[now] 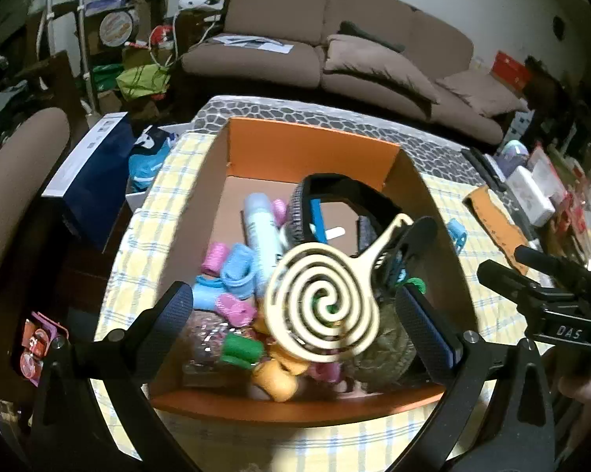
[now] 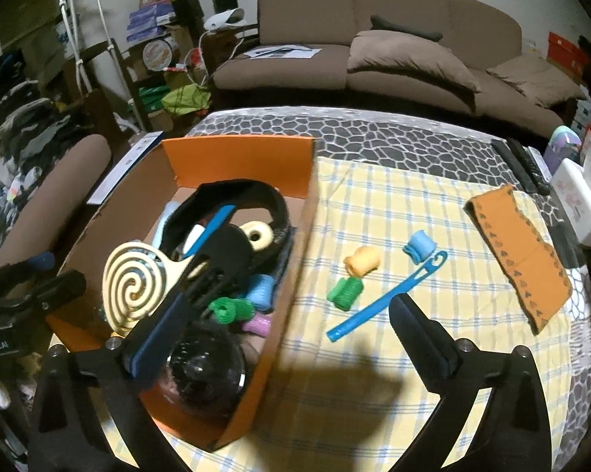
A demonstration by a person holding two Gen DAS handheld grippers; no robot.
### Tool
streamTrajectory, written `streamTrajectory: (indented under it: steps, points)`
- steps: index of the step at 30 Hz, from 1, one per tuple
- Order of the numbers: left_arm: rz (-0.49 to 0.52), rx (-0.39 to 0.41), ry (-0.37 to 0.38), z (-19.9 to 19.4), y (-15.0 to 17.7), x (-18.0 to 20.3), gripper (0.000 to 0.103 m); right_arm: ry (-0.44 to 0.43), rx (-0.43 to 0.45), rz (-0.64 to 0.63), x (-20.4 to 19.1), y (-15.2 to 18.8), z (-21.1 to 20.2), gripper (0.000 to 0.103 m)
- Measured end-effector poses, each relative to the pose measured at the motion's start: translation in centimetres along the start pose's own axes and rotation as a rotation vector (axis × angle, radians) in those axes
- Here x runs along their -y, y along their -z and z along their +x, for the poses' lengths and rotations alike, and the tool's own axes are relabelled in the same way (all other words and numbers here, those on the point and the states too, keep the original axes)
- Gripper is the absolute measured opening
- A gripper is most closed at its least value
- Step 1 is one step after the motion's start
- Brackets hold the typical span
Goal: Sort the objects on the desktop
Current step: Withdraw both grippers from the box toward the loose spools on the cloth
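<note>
Motion-blurred: cream spiral brush (image 1: 326, 310) between the left fingers. Beneath it, rollers partly hidden. Dark round item (image 2: 201, 373) beside the right gripper's left finger: unidentifiable.

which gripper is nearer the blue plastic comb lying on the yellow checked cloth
Right. The right gripper hangs open with the blue plastic comb just ahead, between its fingers. The left gripper is over the orange box, away from the comb.

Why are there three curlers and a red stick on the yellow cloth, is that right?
Not quite: the stick is blue, not red. The right wrist view shows it on the yellow cloth beside the three curlers.
</note>
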State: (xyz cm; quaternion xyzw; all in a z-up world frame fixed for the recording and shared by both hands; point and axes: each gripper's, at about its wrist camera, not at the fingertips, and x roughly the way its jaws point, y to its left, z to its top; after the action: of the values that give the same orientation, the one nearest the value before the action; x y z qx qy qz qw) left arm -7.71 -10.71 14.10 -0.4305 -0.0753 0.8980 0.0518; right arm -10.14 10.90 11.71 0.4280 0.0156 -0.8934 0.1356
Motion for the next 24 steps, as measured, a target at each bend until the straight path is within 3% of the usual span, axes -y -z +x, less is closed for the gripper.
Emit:
streamTrajectory:
  steps: [18,24]
  points:
    - [0.085,0.006,0.050,1.0,-0.5,8.1,0.103,0.032,0.018,0.063,5.6,0.7,-2.0,0.102]
    - [0.164,-0.009,0.049,1.8,-0.1,11.7,0.103,0.043,0.017,0.084,7.9,1.0,-2.6,0.102]
